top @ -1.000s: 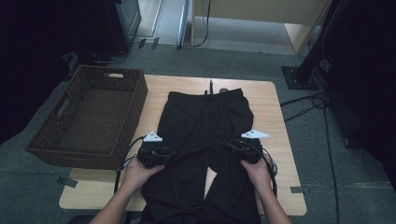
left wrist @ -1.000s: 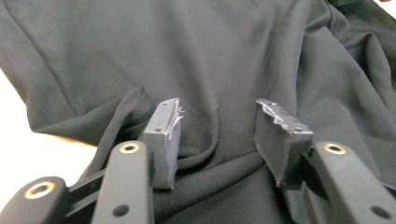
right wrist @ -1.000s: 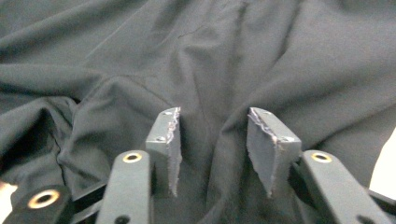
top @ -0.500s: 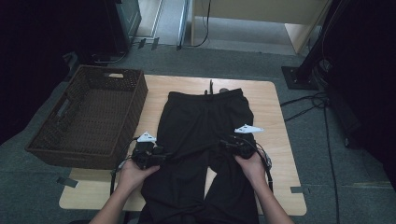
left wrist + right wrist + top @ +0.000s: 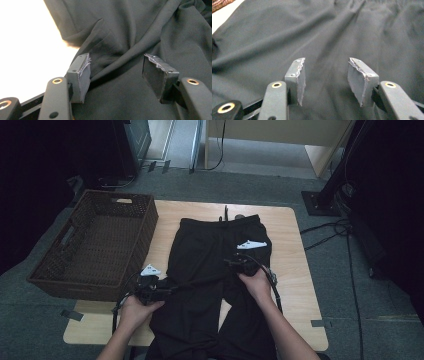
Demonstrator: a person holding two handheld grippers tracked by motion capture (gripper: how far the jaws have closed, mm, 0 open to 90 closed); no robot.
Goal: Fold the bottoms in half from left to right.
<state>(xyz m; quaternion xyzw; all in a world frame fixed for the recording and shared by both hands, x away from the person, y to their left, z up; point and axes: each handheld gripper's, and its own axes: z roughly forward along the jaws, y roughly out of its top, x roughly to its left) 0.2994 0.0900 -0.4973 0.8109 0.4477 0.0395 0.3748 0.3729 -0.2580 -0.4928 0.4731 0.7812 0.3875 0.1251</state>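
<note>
Currently: black trousers [image 5: 215,270] flat on table [image 5: 295,270], right of wicker basket [image 5: 95,245], unfolded. L gripper [image 5: 167,290] at trousers' left edge, R gripper [image 5: 235,262] mid-fabric; both w/ jaws just opening, gripping nothing. Folding + basket placement likely remain

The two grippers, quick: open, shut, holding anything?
Left gripper: jaws open over a fold of the black trousers, just opening.
Right gripper: jaws open, holding nothing, just opening.

The tall dark woven wicker basket [image 5: 95,247] walls off the table's left edge — its near corner stands close beside the left gripper [image 5: 162,292]. Black fabric trousers [image 5: 215,270] cover the middle of the pale wooden table [image 5: 290,265] — bare strips run along both sides.
</note>
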